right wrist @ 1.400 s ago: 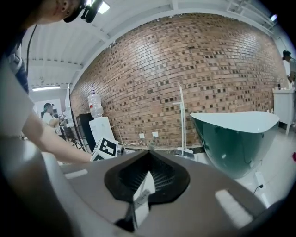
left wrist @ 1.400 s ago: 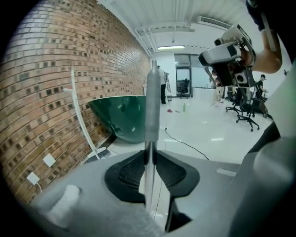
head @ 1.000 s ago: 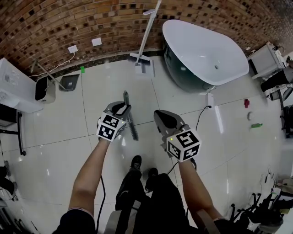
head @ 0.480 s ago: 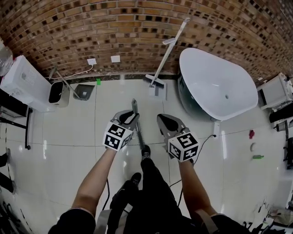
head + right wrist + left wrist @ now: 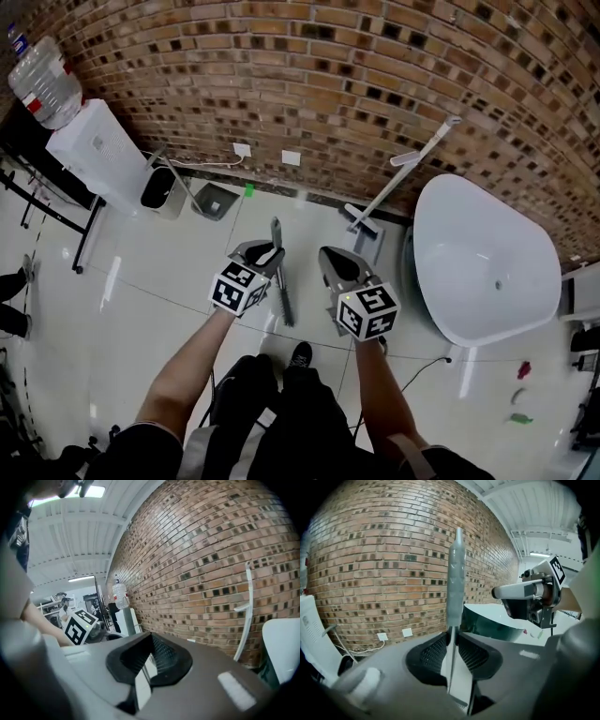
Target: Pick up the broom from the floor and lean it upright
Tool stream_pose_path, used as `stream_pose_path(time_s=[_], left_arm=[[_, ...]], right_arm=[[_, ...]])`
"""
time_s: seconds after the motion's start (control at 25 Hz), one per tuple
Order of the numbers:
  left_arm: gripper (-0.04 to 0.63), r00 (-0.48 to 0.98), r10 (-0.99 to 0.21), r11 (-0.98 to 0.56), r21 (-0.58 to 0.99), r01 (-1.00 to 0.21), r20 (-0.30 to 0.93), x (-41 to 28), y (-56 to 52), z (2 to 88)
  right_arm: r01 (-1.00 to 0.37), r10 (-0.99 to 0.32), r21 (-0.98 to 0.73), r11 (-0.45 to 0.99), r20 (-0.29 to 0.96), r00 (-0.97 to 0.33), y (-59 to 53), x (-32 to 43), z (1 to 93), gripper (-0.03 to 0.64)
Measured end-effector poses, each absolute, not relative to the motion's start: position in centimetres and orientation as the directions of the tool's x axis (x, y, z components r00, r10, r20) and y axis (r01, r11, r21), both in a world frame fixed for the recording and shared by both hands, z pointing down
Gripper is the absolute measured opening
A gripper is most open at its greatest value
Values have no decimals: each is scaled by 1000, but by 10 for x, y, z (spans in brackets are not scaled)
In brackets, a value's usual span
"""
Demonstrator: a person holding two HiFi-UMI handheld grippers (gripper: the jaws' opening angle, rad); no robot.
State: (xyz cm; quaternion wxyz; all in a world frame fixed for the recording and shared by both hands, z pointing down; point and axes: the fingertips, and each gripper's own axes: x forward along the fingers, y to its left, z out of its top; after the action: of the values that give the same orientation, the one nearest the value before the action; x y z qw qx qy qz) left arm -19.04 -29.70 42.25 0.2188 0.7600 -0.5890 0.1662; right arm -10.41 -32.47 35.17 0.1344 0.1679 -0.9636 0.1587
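Observation:
The broom [image 5: 277, 232] is a short grey brush with a slim grey handle. My left gripper [image 5: 267, 251] is shut on it, above the floor. The handle sticks out past the jaws toward the brick wall [image 5: 309, 84], and the bristle end [image 5: 284, 305] hangs back below the gripper. In the left gripper view the handle [image 5: 456, 573] rises straight between the black pads [image 5: 433, 653], which press on it. My right gripper [image 5: 330, 258] is beside it on the right, shut, with nothing held [image 5: 151, 644]. It also shows at the right of the left gripper view [image 5: 506, 591].
A white long-handled mop [image 5: 403, 183] leans on the brick wall beside a white bathtub [image 5: 487, 272]. At the left stand a water dispenser [image 5: 98, 155], a bin [image 5: 161, 187] and a dustpan [image 5: 216, 200]. A black cable [image 5: 412, 361] lies on the glossy tiled floor [image 5: 141, 309].
Both grippers have travelled toward the brick wall with the broom still in the left one. The wall now fills the top of the view; the bathtub has slid right.

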Motion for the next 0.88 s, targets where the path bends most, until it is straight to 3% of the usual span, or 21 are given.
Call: stream_pose_path(time_s=[0.2,0.6,0.88], left_arm=[[80,205,-850,-165,124,-978,486,-242,-334,408],[81,251,-870,-184,193,-964,425,-342,-405,444],[83,254,-833,-154,234,-960,491,-414,-444,482]], right_arm=[[-306,-229,-246,920,296,-927,-361,-162,341,2],[-309,-217,-173,935,407,-887,-432,-279,365,2],[-341,-249,-176,923,401,-882,-487,-343,369,2]])
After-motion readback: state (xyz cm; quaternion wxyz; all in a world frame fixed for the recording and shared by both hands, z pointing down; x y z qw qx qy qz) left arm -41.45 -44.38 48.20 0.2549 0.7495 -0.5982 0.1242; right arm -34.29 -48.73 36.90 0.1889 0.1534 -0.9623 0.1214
